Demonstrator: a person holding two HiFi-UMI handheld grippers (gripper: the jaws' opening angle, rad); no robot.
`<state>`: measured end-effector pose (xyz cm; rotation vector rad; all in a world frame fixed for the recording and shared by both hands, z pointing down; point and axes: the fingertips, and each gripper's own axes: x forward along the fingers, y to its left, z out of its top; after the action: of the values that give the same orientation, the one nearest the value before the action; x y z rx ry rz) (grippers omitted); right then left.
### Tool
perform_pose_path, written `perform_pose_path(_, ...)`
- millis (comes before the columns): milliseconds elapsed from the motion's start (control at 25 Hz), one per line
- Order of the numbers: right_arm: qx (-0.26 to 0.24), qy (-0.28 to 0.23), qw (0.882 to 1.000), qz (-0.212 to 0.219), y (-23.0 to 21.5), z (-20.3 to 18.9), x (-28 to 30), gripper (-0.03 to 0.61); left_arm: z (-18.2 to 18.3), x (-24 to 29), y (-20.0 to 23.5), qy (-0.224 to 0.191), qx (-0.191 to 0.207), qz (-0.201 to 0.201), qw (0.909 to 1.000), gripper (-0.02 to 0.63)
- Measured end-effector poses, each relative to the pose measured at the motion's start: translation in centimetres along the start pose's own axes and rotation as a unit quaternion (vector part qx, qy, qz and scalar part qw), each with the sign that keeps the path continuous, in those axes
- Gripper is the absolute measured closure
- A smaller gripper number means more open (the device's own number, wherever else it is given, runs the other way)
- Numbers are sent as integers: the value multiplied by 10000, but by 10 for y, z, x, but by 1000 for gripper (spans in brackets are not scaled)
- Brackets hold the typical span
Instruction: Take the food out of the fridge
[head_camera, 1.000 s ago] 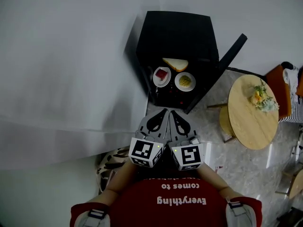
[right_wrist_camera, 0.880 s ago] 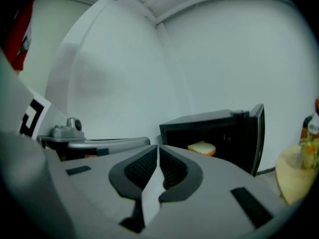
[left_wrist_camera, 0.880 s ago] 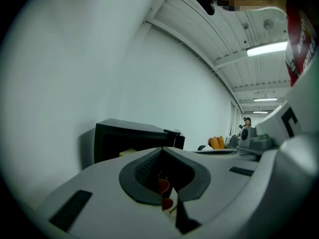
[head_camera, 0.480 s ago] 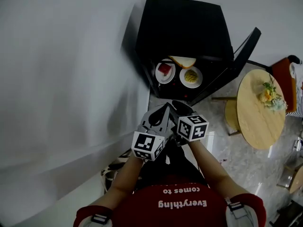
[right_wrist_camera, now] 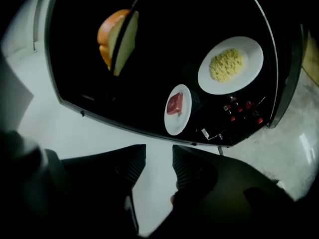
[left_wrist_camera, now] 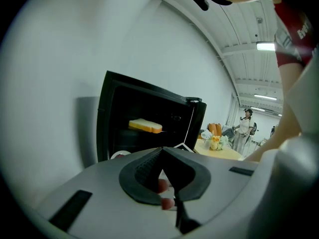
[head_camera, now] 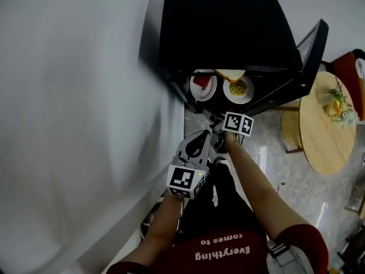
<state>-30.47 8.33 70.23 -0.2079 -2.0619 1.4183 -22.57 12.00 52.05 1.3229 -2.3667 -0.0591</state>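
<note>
The black fridge (head_camera: 228,21) stands open, its door (head_camera: 299,67) swung to the right. Inside lie a bread slice (head_camera: 230,74), a white plate with red food (head_camera: 202,85) and a white plate with yellow food (head_camera: 239,89). My right gripper (head_camera: 213,119) is just in front of the fridge's lower edge; its jaws have just been opening and nothing is between them. Its own view shows the gripper (right_wrist_camera: 158,156), the bread (right_wrist_camera: 119,39), the red-food plate (right_wrist_camera: 178,108) and the yellow-food plate (right_wrist_camera: 230,64). My left gripper (head_camera: 197,144) trails behind, shut and empty (left_wrist_camera: 162,151).
A white wall (head_camera: 85,96) runs along the left of the fridge. A round wooden table (head_camera: 325,136) with flowers (head_camera: 339,104) and a stool (head_camera: 290,133) stand to the right. A person (left_wrist_camera: 245,126) stands far off in the left gripper view.
Both grippers have come down and forward toward the fridge. The right one has rolled, moved ahead of the left and opened its jaws. The fridge now looks nearer.
</note>
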Motion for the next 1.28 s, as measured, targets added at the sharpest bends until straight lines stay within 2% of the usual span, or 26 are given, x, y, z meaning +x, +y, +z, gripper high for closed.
perform_pose_path(200, 468, -153, 9982, -345, -41, 14, 41, 428, -30, 9, 16, 349, -110, -153, 9992, 607)
perform_pose_path(320, 673, -271, 9967, -375, -54, 22, 59, 430, -44, 12, 15, 492, -199, -283, 9982, 606)
perform_pose_path(600, 1470, -773, 9858, -230, -68, 43, 82, 433, -75, 16, -3, 783, -290, -571, 9949, 606)
perform_pose_path(720, 1564, -765, 9847, -111, -71, 45, 84, 511, -77, 12, -8, 777, -429, -649, 9939, 606)
perform_pose_path(920, 2138, -962, 9716, 315, -72, 44, 81, 532, -78, 11, -4, 818, -460, -647, 9935, 606)
perform_pose_path(1080, 2253, -1026, 9681, 380, -76, 40, 73, 534, -74, 11, -2, 733, -526, -659, 9937, 607)
perform_pose_path(1280, 2215, -905, 9699, 448, -77, 26, 55, 535, -73, 9, -3, 733, -490, -664, 9939, 606)
